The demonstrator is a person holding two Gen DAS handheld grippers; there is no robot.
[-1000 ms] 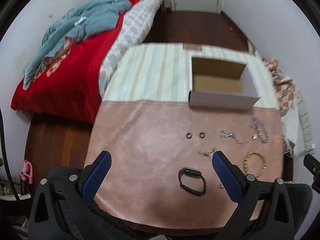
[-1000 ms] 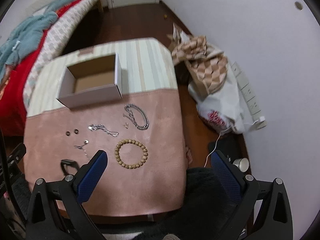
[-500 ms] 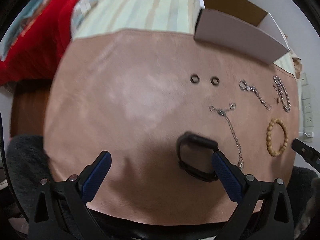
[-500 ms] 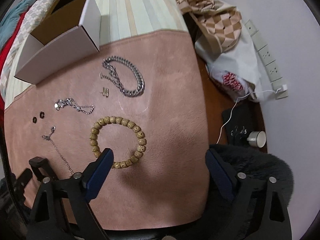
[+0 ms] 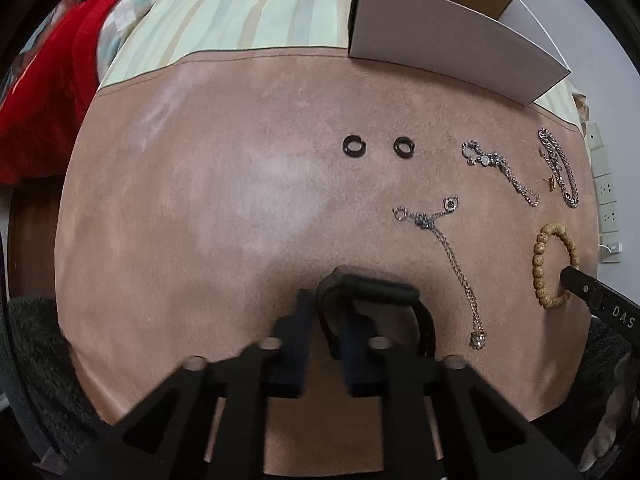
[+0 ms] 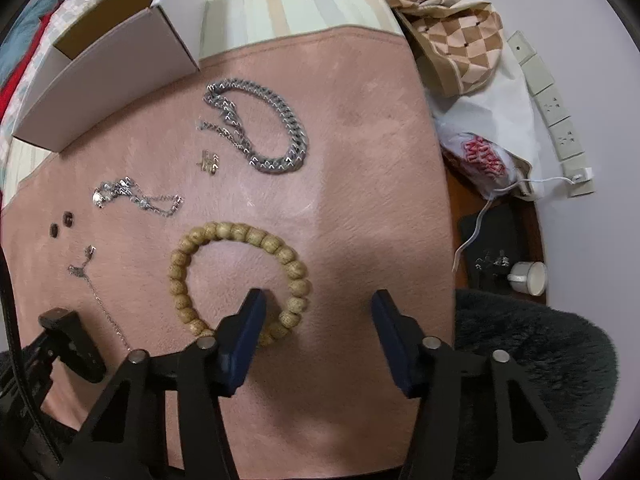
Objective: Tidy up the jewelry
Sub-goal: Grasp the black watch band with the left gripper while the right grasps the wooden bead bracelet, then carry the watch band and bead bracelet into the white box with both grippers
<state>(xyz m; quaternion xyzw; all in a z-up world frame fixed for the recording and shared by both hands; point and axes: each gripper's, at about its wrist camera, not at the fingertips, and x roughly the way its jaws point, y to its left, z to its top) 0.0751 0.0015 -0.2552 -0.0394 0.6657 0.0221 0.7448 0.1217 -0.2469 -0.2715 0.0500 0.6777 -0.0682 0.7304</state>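
Our left gripper (image 5: pixel 326 320) had its fingers clenched on the near-left side of the black band (image 5: pixel 376 286), low on the pink counter (image 5: pixel 200 200). Our right gripper (image 6: pixel 316 312) had just been closing, fingers not yet pressing, the left one inside the wooden bead bracelet (image 6: pixel 236 276), its right side between them. Beyond lay two dark rings (image 5: pixel 376 146), chains (image 6: pixel 256 128) and, farthest, the white box (image 5: pixel 452 36).
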